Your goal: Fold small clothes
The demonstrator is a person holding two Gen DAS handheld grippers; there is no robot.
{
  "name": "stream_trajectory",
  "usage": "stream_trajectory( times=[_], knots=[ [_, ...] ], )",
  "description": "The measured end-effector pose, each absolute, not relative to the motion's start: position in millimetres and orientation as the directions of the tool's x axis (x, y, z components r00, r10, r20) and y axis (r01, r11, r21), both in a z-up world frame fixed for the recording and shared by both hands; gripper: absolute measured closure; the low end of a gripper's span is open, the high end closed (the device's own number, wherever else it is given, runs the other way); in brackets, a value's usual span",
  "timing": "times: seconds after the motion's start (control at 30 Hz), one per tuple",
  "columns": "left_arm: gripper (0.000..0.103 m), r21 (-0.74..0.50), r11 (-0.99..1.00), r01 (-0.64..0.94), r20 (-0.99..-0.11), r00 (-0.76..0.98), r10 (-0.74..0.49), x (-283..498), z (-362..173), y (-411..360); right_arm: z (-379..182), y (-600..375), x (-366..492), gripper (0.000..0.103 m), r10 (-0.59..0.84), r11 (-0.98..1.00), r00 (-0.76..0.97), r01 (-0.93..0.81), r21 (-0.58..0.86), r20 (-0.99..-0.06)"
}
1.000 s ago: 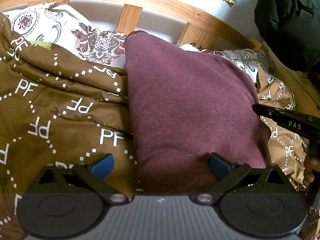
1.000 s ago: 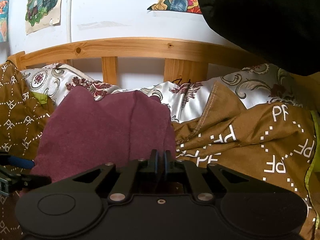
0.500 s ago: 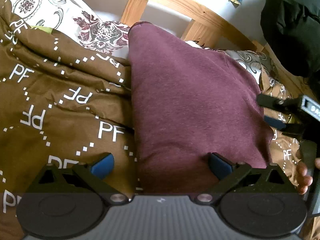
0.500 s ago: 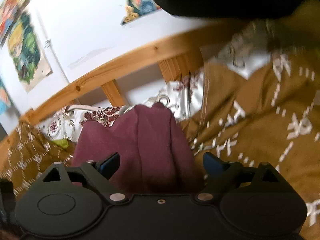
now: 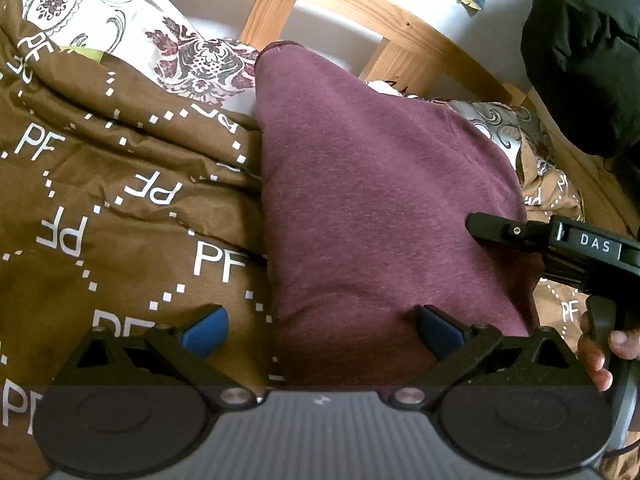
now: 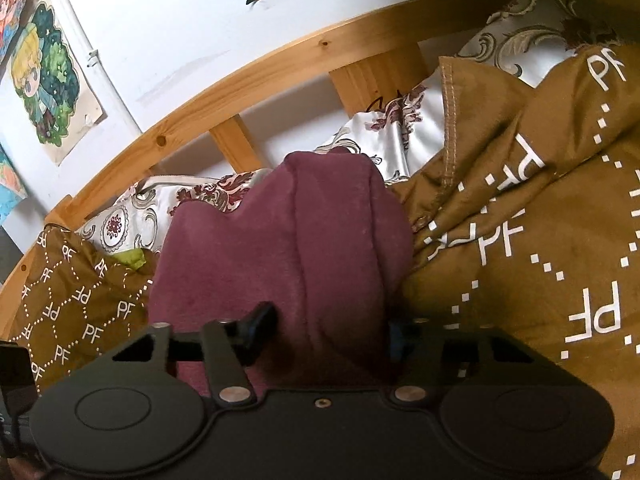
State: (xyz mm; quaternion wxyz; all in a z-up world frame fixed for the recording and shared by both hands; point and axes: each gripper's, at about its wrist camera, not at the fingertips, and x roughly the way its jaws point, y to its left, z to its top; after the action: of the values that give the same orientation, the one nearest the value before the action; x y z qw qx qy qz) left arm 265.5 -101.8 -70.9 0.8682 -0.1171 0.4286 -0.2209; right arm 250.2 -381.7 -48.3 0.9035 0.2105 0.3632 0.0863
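A maroon garment [image 5: 380, 200] lies flat on the brown printed duvet [image 5: 100, 208]. My left gripper [image 5: 322, 332] is open, its blue pads astride the garment's near left edge without pressing it. My right gripper [image 6: 326, 336] is rolled on its side at the garment's right edge. Its jaws are closing with a thick fold of the maroon garment [image 6: 300, 248] between them, and the pads do not pinch it. In the left wrist view its upper finger [image 5: 492, 229] lies over the cloth and the lower one is hidden beneath.
A wooden headboard [image 6: 280, 68] runs along the back with patterned pillows [image 5: 120, 36] against it. A dark bundle [image 5: 584, 52] sits at the far right. A hand [image 5: 600, 352] holds the right gripper's handle. Posters [image 6: 44, 76] hang on the white wall.
My right gripper, shut a second ago, opened wide, rolled onto its side and has narrowed around the garment's right edge. The left gripper stayed open in place.
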Motion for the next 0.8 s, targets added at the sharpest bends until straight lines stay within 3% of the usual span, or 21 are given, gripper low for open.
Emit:
stream_trajectory(
  times=[0.17, 0.27, 0.33, 0.37, 0.43, 0.53, 0.8],
  knots=[
    [0.004, -0.413, 0.865, 0.286, -0.699, 0.509, -0.502, 268, -72, -101, -47, -380, 249, 0.054, 0.295, 0.907, 0.724, -0.006, 0.422, -0.624],
    [0.012, -0.456, 0.844, 0.282, -0.697, 0.476, -0.536, 271, -73, -99, -46, -377, 248, 0.057, 0.282, 0.916, 0.726, -0.010, 0.401, -0.627],
    [0.028, -0.491, 0.823, 0.285, -0.689, 0.452, -0.567, 272, -75, -97, -44, -373, 247, 0.060, 0.269, 0.923, 0.730, -0.008, 0.386, -0.628],
    [0.029, -0.503, 0.816, 0.284, -0.686, 0.442, -0.577, 272, -75, -97, -43, -372, 247, 0.063, 0.261, 0.926, 0.732, -0.007, 0.377, -0.629],
    [0.046, -0.494, 0.821, 0.287, -0.688, 0.447, -0.571, 272, -73, -96, -41, -367, 245, 0.069, 0.245, 0.935, 0.737, -0.009, 0.353, -0.630],
    [0.062, -0.485, 0.821, 0.302, -0.680, 0.460, -0.571, 269, -63, -96, -35, -360, 243, 0.073, 0.228, 0.948, 0.748, -0.026, 0.316, -0.623],
    [0.068, -0.314, 0.887, 0.338, -0.667, 0.587, -0.459, 247, -11, -93, -17, -327, 235, 0.077, 0.201, 0.972, 0.798, -0.090, 0.218, -0.568]
  ],
)
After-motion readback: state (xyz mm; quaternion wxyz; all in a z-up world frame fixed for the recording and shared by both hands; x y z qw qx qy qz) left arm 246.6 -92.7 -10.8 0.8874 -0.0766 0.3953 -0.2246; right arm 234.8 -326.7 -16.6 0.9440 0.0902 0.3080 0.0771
